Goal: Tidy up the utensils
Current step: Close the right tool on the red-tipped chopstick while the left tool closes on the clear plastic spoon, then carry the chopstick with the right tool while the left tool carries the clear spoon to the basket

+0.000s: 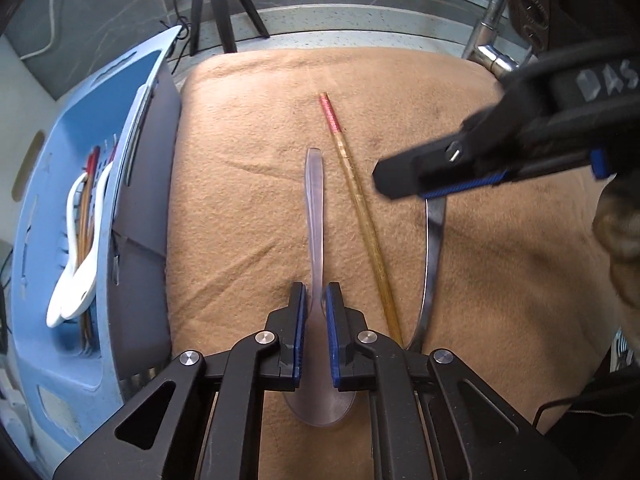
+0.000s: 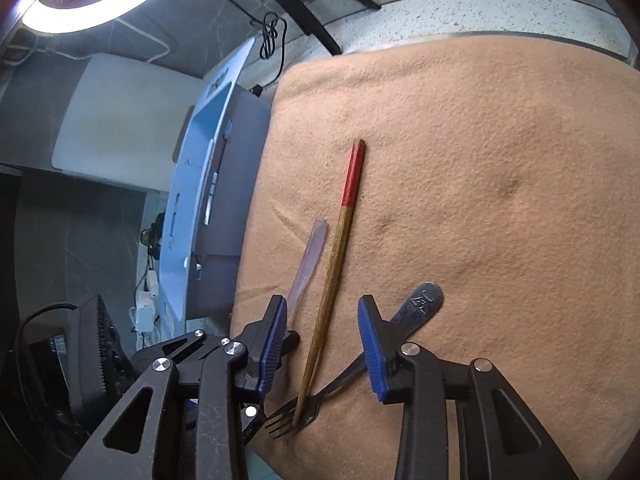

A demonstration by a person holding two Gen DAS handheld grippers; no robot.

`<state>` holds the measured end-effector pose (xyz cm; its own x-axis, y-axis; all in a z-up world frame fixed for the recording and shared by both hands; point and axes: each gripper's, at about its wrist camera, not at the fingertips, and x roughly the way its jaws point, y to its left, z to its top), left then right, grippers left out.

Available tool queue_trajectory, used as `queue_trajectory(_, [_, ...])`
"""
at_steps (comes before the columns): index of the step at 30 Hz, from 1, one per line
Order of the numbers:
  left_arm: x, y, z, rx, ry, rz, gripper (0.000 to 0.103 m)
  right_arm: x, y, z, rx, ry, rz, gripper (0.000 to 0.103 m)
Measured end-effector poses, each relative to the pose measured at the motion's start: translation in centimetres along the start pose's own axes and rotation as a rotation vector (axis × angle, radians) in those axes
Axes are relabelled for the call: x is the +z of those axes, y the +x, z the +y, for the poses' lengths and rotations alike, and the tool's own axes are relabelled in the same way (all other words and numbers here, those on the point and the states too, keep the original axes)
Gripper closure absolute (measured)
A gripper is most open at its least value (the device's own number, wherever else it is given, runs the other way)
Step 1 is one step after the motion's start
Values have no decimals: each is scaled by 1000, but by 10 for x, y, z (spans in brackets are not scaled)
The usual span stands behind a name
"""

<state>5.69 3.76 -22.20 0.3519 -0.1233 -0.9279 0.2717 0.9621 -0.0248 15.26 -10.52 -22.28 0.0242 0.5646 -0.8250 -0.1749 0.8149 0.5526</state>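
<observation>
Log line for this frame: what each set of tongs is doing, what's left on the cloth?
left tongs: shut on clear spoon | right tongs: open over chopstick, fork | all three on cloth

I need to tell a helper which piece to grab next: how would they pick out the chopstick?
Look at the tan cloth covering the counter. Three utensils lie on it: a clear plastic spoon, a metal fork and, between them, the wooden chopstick. It is the only straight wooden stick, with a red-painted end.
</observation>
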Motion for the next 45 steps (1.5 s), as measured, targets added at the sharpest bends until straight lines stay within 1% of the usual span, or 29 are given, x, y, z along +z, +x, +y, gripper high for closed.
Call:
queue_trajectory(3, [1,1,3,-10,-15,-4,95,2,13,5,-24,-14,22,77])
queue_trajectory(5, [0,0,3,-19,-28,-5,95,4,20,7,-61,-16,27,79])
queue_trajectory(8, [0,0,7,-26,-41,-7,95,6,28,9,-86,-18,28,84])
queue_trajectory(10, [0,2,7,-25,-45,-12,95,7,31,10,-109,-34,25,89])
queue_trajectory(14, [2,4,6,-25,-44,-23,97,9,34,12,-122,-53,20,93])
queue_trajectory(20, [4,-1,13,-74,-82,-35,98,9,25,0,-69,9,13,97])
queue_trajectory(26, [8,-5,15,-111,-111,-46,98,11,13,-7,-15,56,-7,97])
queue_trajectory(28, [10,-9,17,-126,-122,-56,98,12,7,-10,18,86,-13,97])
queue_trajectory(31, [12,-18,19,-140,-137,-78,98,15,-7,-13,39,93,-36,97])
queue_trajectory(35, [16,-35,23,-145,-130,-108,98,20,-22,-10,61,91,-69,97])
queue_trajectory(37, [21,-35,27,-142,-132,-117,98,24,-30,-7,61,77,-89,97])
queue_trajectory(39, [23,-29,27,-144,-121,-94,98,24,-32,-2,53,64,-101,97])
queue_trajectory(43, [23,-9,18,-102,-75,-40,98,24,-32,0,53,64,-105,97])
queue_trajectory(45, [23,-5,16,-101,-70,-28,98,22,-33,-2,52,65,-105,97])
